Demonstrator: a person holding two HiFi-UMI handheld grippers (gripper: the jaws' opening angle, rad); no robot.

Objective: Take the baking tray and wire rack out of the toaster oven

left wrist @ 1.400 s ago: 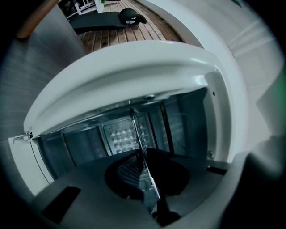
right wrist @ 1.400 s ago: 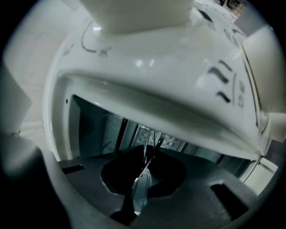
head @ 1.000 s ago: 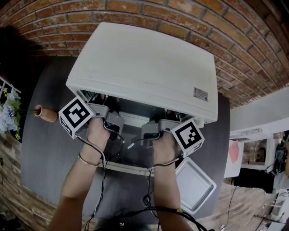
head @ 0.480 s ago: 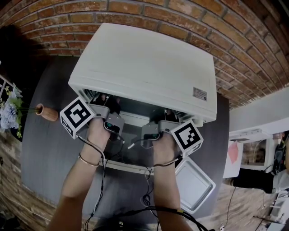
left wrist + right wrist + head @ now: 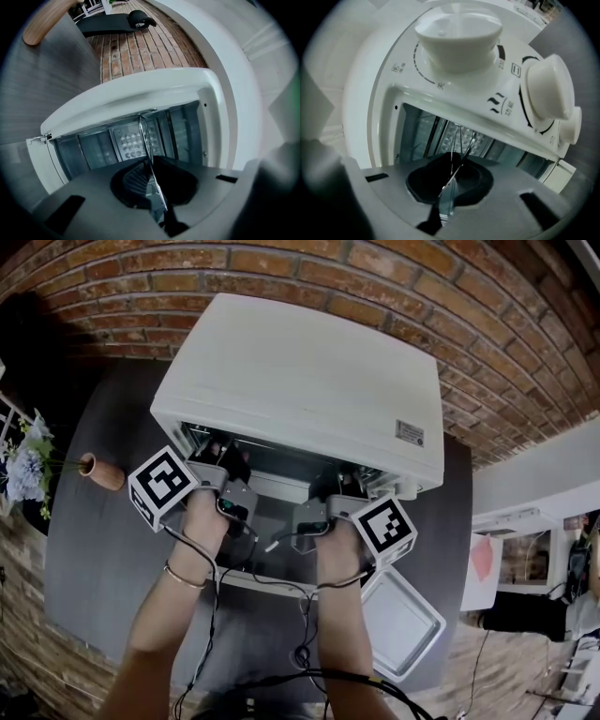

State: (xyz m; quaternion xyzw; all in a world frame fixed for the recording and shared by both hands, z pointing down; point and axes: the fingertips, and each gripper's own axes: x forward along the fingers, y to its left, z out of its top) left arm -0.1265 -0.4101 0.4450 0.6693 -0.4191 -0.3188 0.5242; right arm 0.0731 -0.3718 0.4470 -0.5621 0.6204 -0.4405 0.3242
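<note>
Tray [image 5: 405, 626] is already out: it lies flat on the table [image 5: 103, 559], near right, beside the open door [image 5: 272, 568].

The rack is the live item. It sits in the oven [image 5: 309, 381] mouth, above the dropped door.

Left gripper [image 5: 228, 463] and right gripper [image 5: 330, 488] both reach in level, side by side. Each one's jaws are pinched narrow on the rack's front wire. In the left gripper view the jaws [image 5: 152, 187] clamp the rack [image 5: 144, 136], which shows edge-on. It's the same in the right gripper view, jaws [image 5: 449, 187] on rack [image 5: 461, 140].

Handling, my read:
- Thin steel wire grid, so light and stiff, but smooth and round. It can roll or slip in a pinch grip.
- Two holds spread along the front wire is the right call, since that stops yaw and binding on the side walls.
- Nothing fragile here, but a cocked rack would jam.

Orientation: the rack lies flat. Its long axis runs across the oven mouth, left to right, with the front edge facing the person. The way out is straight back over the door, keeping it level.

I can't tell from here how much of the rack sits on the side guides.
</note>
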